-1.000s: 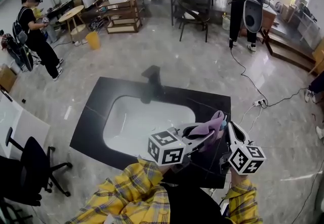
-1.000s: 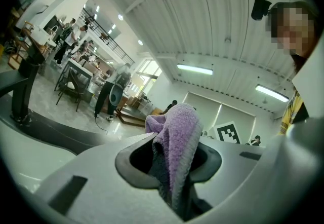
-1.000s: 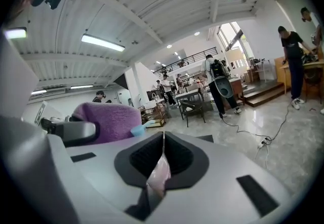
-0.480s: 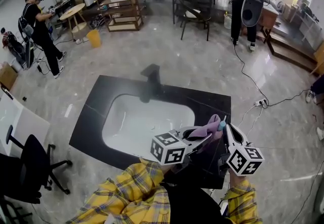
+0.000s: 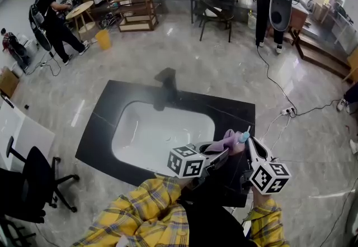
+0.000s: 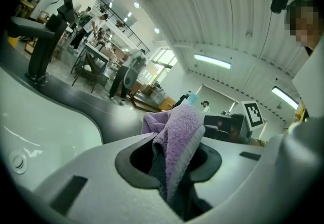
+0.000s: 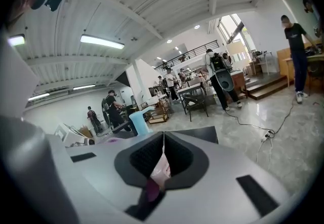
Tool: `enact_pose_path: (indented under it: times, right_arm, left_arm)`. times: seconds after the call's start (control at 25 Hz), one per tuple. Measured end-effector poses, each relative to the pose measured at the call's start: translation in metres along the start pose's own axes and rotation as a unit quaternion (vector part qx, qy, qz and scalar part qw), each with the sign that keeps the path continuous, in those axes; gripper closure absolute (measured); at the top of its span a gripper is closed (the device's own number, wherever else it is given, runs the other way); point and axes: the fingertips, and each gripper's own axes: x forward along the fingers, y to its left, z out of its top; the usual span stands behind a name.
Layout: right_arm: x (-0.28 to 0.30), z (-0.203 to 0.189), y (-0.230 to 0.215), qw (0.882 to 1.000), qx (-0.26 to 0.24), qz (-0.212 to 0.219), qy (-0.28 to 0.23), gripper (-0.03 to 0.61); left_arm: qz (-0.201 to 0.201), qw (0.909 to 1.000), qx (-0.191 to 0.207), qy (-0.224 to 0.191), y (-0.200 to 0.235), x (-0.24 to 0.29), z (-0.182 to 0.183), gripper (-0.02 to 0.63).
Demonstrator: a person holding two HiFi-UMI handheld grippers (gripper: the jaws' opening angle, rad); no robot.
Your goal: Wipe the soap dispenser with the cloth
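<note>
A purple cloth (image 5: 228, 141) (image 6: 179, 132) is bunched between the jaws of my left gripper (image 5: 225, 151) (image 6: 174, 142), which is shut on it. The cloth rests against the soap dispenser (image 5: 244, 137), whose light blue pump top shows just above the cloth (image 6: 192, 99). My right gripper (image 5: 246, 143) (image 7: 163, 134) is shut, with a pale pink part of the dispenser (image 7: 159, 172) pinched between its pads. In the right gripper view the blue top (image 7: 137, 121) stands just left of the jaws. Both grippers hover over the front right corner of the counter.
A black countertop (image 5: 106, 128) holds a white basin (image 5: 162, 131) with a black faucet (image 5: 168, 81) (image 6: 43, 40) at its far side. Grey stone floor surrounds it. An office chair (image 5: 28, 184) stands at the left; people, tables and chairs stand farther off.
My left gripper has sunk with the cloth, which slid down the dispenser, so the blue pump top now shows. The right gripper has stayed put. A person at far left has walked.
</note>
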Motion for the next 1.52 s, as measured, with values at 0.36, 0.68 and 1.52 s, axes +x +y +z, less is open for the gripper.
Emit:
enact_pose_path:
  times: [0.36,0.68,1.52]
  right_arm:
    - [-0.002,0.000,0.001,1.000,-0.007,0.004,0.002,0.571]
    - [-0.018,0.025,0.003,0.994,-0.084,0.066,-0.029,0.571]
    - [0.020,-0.007,0.055,0.882,-0.293,0.356,0.094,0.359]
  left_arm:
    - [-0.013,0.9987,-0.045,0.019,0.017,0.007,-0.015,0.526]
    - [0.012,0.9996,-0.009,0.025,0.027,-0.017,-0.008,0.526]
    - [0.007,0.9999,0.010,-0.004,0.013,-0.048,0.007,0.526]
